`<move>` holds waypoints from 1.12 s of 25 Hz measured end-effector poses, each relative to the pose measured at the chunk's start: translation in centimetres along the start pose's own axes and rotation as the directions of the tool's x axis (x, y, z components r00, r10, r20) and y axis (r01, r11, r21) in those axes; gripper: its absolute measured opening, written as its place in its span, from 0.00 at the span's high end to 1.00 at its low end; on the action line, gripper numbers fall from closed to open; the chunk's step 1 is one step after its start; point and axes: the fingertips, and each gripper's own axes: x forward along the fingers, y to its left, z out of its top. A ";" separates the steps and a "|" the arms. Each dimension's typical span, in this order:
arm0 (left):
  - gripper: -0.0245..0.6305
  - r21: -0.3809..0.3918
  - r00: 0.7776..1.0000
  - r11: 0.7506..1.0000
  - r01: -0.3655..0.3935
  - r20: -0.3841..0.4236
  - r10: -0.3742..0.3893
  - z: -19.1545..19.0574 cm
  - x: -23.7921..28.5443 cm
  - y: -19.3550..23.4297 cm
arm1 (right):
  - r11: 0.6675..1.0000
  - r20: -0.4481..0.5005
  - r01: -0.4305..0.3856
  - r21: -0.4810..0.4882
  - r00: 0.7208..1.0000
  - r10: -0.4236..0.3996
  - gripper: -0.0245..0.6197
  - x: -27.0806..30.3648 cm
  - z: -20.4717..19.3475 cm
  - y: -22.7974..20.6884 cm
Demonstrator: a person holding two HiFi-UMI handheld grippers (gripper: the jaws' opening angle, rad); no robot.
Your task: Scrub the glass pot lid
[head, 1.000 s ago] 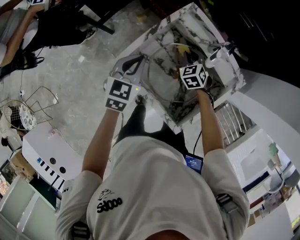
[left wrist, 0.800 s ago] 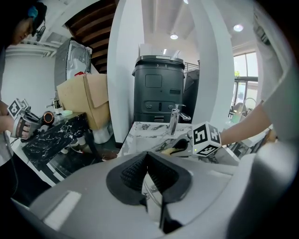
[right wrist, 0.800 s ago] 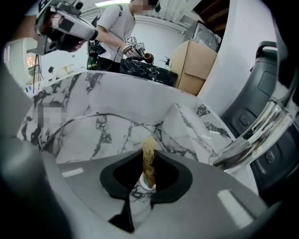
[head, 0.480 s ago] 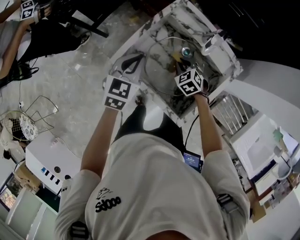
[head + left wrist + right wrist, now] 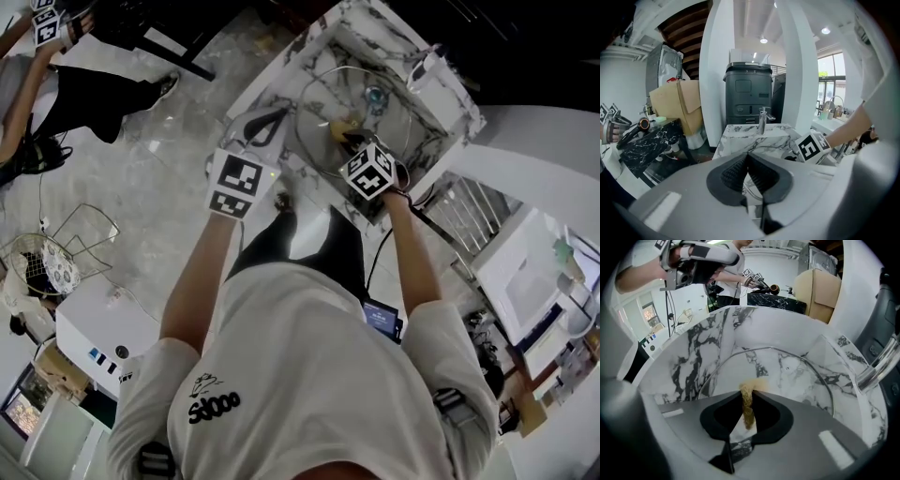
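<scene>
The glass pot lid (image 5: 330, 86) lies tilted in the marble sink (image 5: 272, 80), its knob (image 5: 375, 97) showing. At the lid's left edge my left gripper (image 5: 270, 124) is shut on the metal rim (image 5: 771, 149). My right gripper (image 5: 347, 139) is over the lid's near side, shut on a yellow-brown scrub sponge (image 5: 747, 405), (image 5: 339, 122) that presses against the glass. In the right gripper view the lid (image 5: 780, 369) fills the basin ahead of the sponge.
A chrome faucet (image 5: 422, 67), (image 5: 762, 119) stands at the sink's far side. A wire dish rack (image 5: 469, 230) is to the right. Another person with grippers (image 5: 47, 28) is at the far left; a wire basket (image 5: 47, 258) sits on the floor.
My right gripper has drawn the sponge back across the lid toward the near edge, uncovering the knob. The left gripper has kept its hold on the rim.
</scene>
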 end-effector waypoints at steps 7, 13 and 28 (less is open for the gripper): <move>0.95 0.015 0.999 1.000 0.022 0.025 -0.022 -0.1 -1.4 -0.7 | 0.988 -0.046 -0.151 -0.013 0.987 0.151 0.87 -1.2 -0.8 4.6; 0.95 0.029 0.998 0.998 0.048 0.035 -0.049 -0.3 -2.2 -1.4 | 0.952 -0.024 -0.306 0.012 0.952 0.306 0.88 -3.0 -0.8 6.9; 0.95 0.004 0.999 0.999 0.034 0.012 -0.034 0.2 -1.2 -2.1 | 0.921 -0.098 -0.390 0.009 0.916 0.389 0.88 -4.3 -2.8 4.0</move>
